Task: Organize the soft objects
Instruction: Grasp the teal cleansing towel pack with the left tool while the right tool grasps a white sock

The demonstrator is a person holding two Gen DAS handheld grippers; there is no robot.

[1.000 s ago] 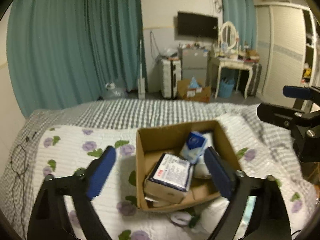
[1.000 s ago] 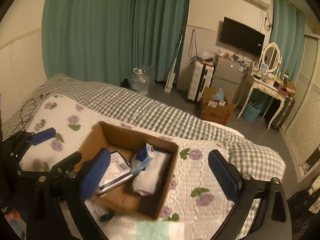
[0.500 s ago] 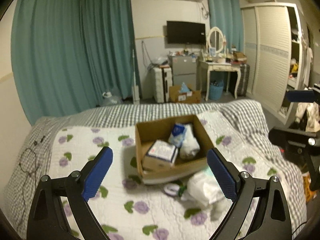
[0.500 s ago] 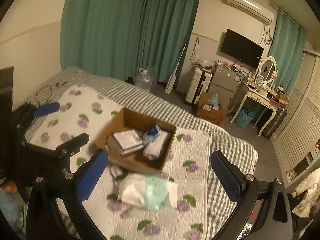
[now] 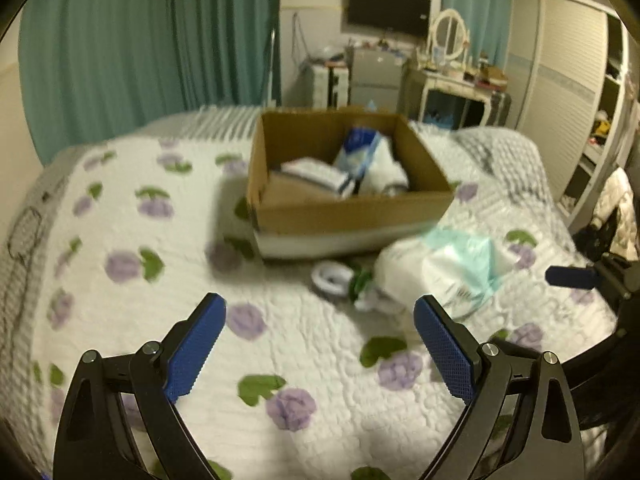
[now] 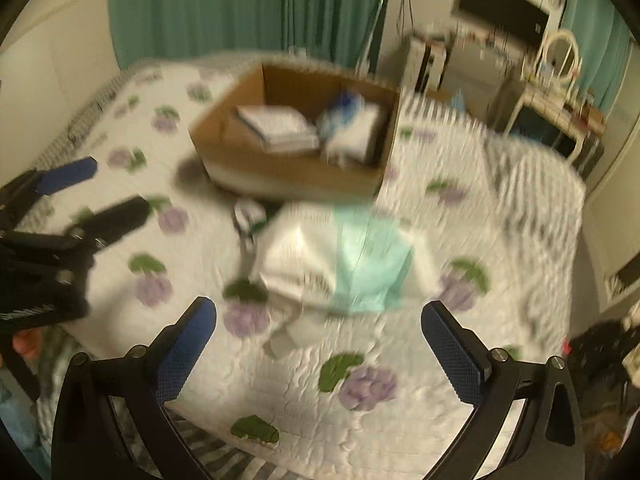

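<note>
A brown cardboard box (image 5: 352, 216) (image 6: 288, 176) sits on the flowered quilt and holds a flat white packet (image 5: 316, 174) (image 6: 276, 124), a blue-and-white pack (image 5: 356, 152) and a white soft bundle (image 6: 356, 136). In front of the box lies a white and mint-green plastic pack (image 5: 444, 268) (image 6: 348, 264), with a small white roll (image 5: 330, 276) beside it. My left gripper (image 5: 320, 340) is open and empty, above the quilt short of the box. My right gripper (image 6: 318, 338) is open and empty, just short of the mint pack.
The bed's quilt (image 5: 132, 240) spreads wide to the left. Behind the bed hang teal curtains (image 5: 140, 48); a dressing table (image 5: 452, 76), a wall TV (image 5: 390, 10) and a wardrobe (image 5: 560, 80) stand at the back right. Both views are blurred.
Both grippers have dropped lower and closer to the bed after pulling back from the box. The mint pack and small roll now lie just ahead of the fingers. Both stay open.
</note>
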